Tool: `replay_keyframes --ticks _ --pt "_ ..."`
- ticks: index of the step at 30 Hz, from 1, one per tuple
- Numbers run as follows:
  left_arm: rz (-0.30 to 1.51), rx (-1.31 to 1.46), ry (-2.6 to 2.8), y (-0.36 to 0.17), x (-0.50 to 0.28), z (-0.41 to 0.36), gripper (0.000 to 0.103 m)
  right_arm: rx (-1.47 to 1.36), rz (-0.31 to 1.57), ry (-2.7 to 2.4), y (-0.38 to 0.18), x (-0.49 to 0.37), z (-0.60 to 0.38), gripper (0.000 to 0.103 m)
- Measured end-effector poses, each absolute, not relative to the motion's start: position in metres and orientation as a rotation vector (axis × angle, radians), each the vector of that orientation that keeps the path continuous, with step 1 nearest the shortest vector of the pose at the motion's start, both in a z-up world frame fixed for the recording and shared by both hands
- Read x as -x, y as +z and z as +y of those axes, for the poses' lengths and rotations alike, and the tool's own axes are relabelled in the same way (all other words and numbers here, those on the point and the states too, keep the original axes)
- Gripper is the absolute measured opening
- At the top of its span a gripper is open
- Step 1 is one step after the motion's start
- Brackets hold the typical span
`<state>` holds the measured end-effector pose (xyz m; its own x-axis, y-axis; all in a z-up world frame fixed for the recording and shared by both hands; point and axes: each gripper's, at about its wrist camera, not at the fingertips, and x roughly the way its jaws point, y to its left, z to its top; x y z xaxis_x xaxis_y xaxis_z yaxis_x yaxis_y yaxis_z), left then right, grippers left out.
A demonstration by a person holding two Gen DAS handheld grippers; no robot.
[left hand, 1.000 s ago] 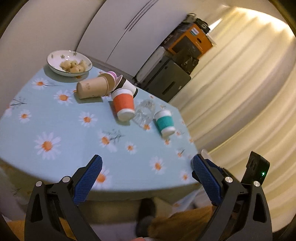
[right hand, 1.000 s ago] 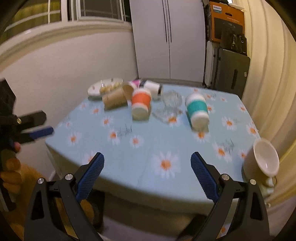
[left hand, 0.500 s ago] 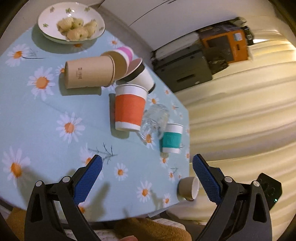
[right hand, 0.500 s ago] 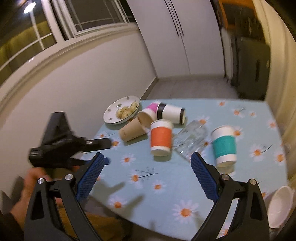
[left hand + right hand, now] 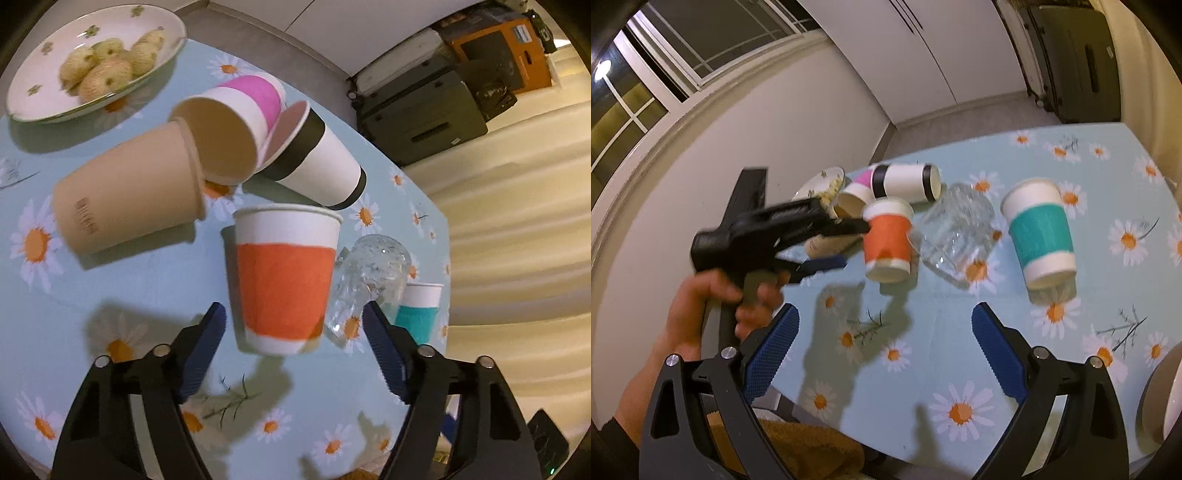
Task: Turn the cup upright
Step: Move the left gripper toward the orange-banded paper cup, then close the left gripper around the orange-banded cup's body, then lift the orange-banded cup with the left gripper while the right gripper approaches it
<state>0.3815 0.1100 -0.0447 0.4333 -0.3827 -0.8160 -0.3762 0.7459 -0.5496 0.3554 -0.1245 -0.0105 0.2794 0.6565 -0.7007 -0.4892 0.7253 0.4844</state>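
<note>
The orange cup [image 5: 284, 277] lies on the worktop [image 5: 129, 295] mid-frame, between the left gripper [image 5: 293, 325] fingers, which are spread open and touching nothing. Closing could knock the glass [image 5: 369, 273] pressed against its right side, or crush the paper wall. The right gripper [image 5: 884, 343] is open too, holding nothing.
</note>
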Motion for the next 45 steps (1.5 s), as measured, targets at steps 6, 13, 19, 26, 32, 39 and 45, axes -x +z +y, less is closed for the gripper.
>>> replay_keyframes --ticks 6,13,19,26,32,39,45 --pt "1.179 0.742 0.029 -0.053 -0.397 0.11 0.073 -0.167 1.033 0.775 -0.013 -0.352 -0.127 0.093" --pt "1.203 0.655 0.05 -0.056 -0.409 0.104 0.073 -0.149 1.029 0.775 -0.01 -0.352 -0.131 0.093" --pt "1.217 0.638 0.069 -0.065 -0.412 0.106 0.067 -0.176 1.043 0.783 -0.01 -0.357 -0.134 0.093" --pt "1.223 0.642 0.053 -0.064 -0.408 0.103 0.066 -0.184 1.051 0.79 -0.011 -0.359 -0.134 0.093" --pt "1.211 0.614 0.045 -0.047 -0.397 0.097 0.066 -0.243 1.076 0.833 -0.01 -0.362 -0.139 0.093" --pt "1.208 0.592 0.055 -0.026 -0.37 0.094 0.065 -0.35 1.127 0.911 -0.01 -0.361 -0.149 0.093" --pt "1.238 0.565 0.043 -0.015 -0.34 0.078 0.065 -0.459 1.246 1.039 -0.013 -0.354 -0.155 0.094"
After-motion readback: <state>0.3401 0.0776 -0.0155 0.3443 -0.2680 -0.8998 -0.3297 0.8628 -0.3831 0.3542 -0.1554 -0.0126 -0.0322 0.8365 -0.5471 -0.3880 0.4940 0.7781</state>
